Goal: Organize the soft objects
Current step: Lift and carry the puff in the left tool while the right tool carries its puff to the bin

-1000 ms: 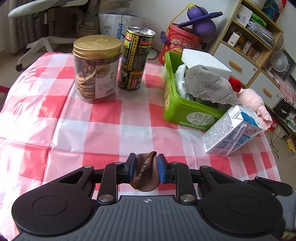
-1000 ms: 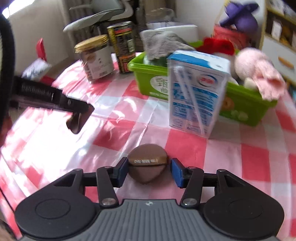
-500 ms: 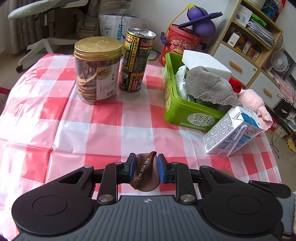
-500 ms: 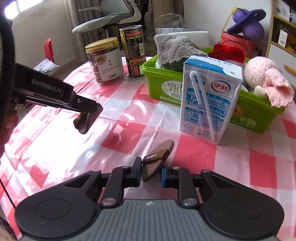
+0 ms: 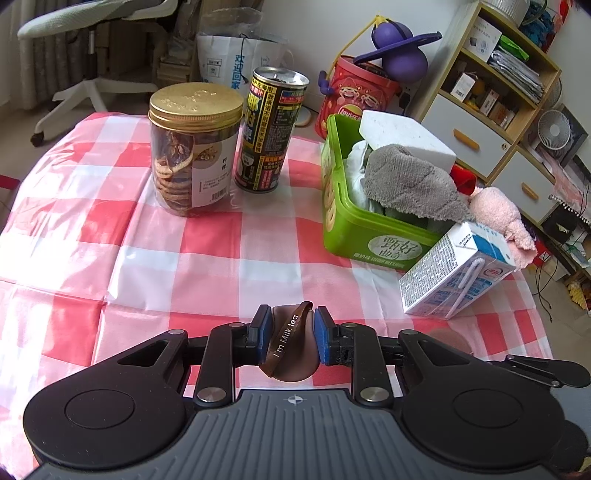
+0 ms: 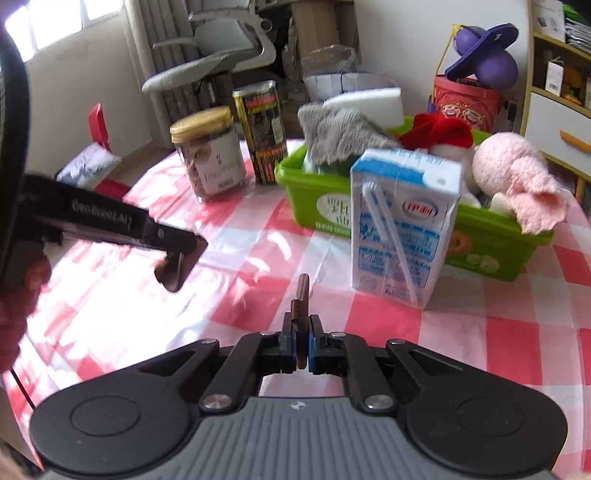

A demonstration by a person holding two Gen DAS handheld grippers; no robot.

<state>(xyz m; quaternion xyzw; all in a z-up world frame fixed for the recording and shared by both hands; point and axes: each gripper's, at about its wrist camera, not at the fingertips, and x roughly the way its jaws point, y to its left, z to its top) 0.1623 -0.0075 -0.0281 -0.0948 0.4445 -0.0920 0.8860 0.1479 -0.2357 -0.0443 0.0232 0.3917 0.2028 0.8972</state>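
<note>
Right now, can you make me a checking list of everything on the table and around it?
Surface: round table with a red-and-white checked cloth, wrinkled.
Job's things: green bin holding a grey towel, white sponge block and pink plush toy; two brown "I'm Milk tea" squishy pieces.
Clutter: milk carton, gold-lidded jar, black drink can.
Grippers: left gripper shut on one brown squishy piece; right gripper has just closed, squeezing the other piece thin.
Cables: some on the floor at the right.
Surroundings: office chair, shelf unit, red bucket.
</note>
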